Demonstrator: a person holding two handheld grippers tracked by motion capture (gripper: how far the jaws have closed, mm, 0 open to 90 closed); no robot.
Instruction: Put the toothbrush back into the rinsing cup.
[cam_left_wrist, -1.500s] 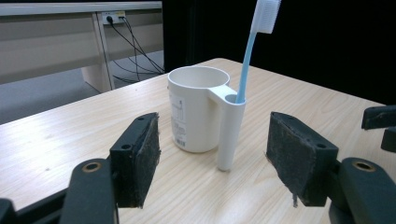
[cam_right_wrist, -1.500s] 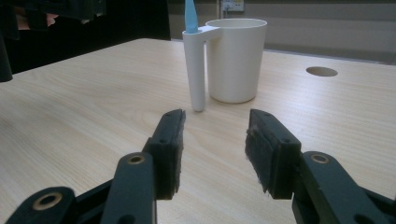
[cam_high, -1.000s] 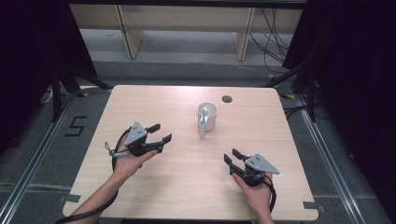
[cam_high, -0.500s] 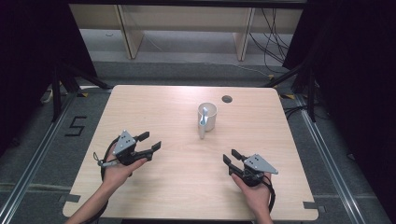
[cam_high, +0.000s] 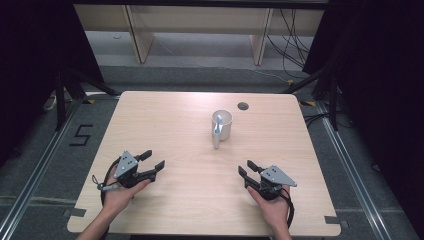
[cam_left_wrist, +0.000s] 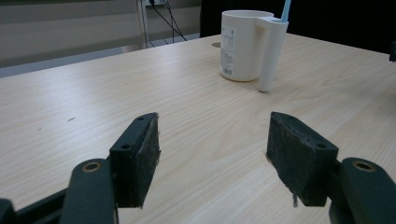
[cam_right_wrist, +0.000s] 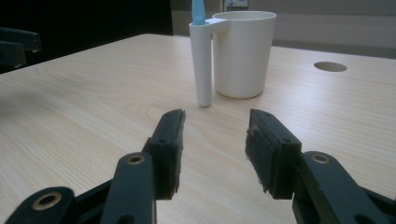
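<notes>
Since a second ago my left gripper (cam_high: 151, 160) has pulled back toward the table's near left edge — jaws wide apart, nothing between them. My right gripper (cam_high: 248, 171) sits near the front right, jaws moderately parted, also empty. Farther off, the white plastic cup (cam_high: 222, 124) with a side tube stands on the pale wooden table (cam_high: 165, 120), a light-blue stick (cam_right_wrist: 198, 11) in that tube.

Seen from above: pale wooden table (cam_high: 165, 125) with a round hole (cam_high: 243, 106) near its 1 o'clock edge. White cup (cam_high: 223, 124) just right of centre, tube-like handle toward 6 o'clock. Left gripper (cam_high: 153, 161) at 8 o'clock, jaws apart, empty. Right gripper (cam_high: 246, 168) at 5 o'clock, jaws apart, empty.
</notes>
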